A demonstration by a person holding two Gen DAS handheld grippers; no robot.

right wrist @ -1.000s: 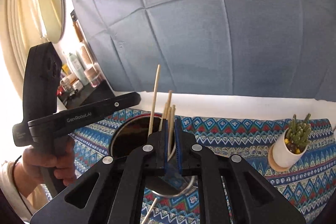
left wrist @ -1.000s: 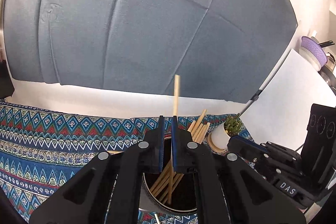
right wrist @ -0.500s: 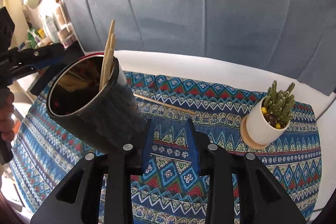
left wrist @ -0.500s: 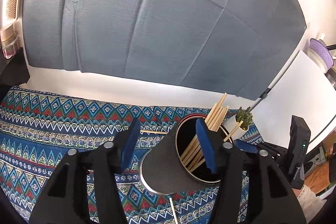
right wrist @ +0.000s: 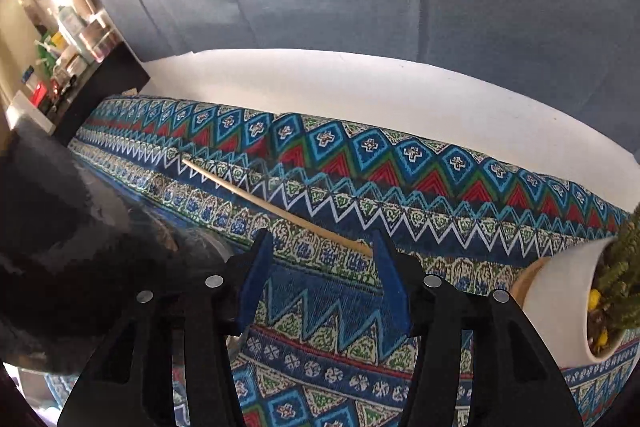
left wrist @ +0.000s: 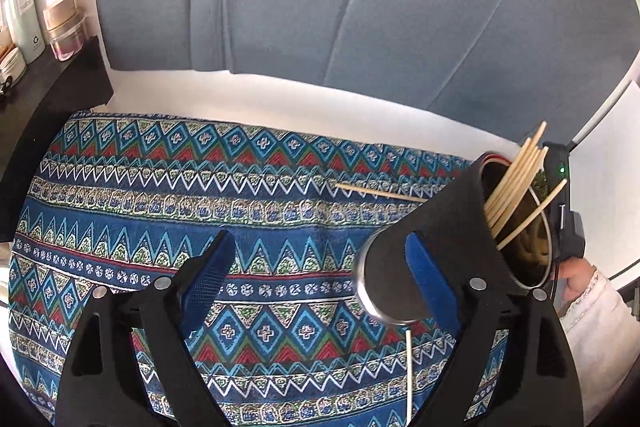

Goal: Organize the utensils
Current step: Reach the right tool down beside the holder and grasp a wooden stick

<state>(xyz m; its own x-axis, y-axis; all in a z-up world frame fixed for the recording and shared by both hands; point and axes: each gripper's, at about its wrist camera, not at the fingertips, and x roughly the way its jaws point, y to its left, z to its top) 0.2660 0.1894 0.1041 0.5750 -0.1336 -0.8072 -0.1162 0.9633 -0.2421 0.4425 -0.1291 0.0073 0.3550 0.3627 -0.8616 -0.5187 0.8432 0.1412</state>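
— Both grippers have dropped toward the patterned cloth (left wrist: 168, 187); a second ago each was clamped on a chopstick above the black cup (left wrist: 448, 227). Jaws have just been opening.

— Left gripper (left wrist: 320, 279)?

— Jaws wide apart, nothing between; its right finger crosses the cup's base. Cup on the desk, bundle of chopsticks (left wrist: 516, 179) fanning from its mouth.

— Right gripper (right wrist: 320, 279)?

— Jaws apart, nothing pressed. One loose chopstick (right wrist: 272, 207) lies on the cloth, its near end just at the right pad. Another stick (left wrist: 408, 375) lies below the cup. Potted cactus (right wrist: 568, 307) at right.
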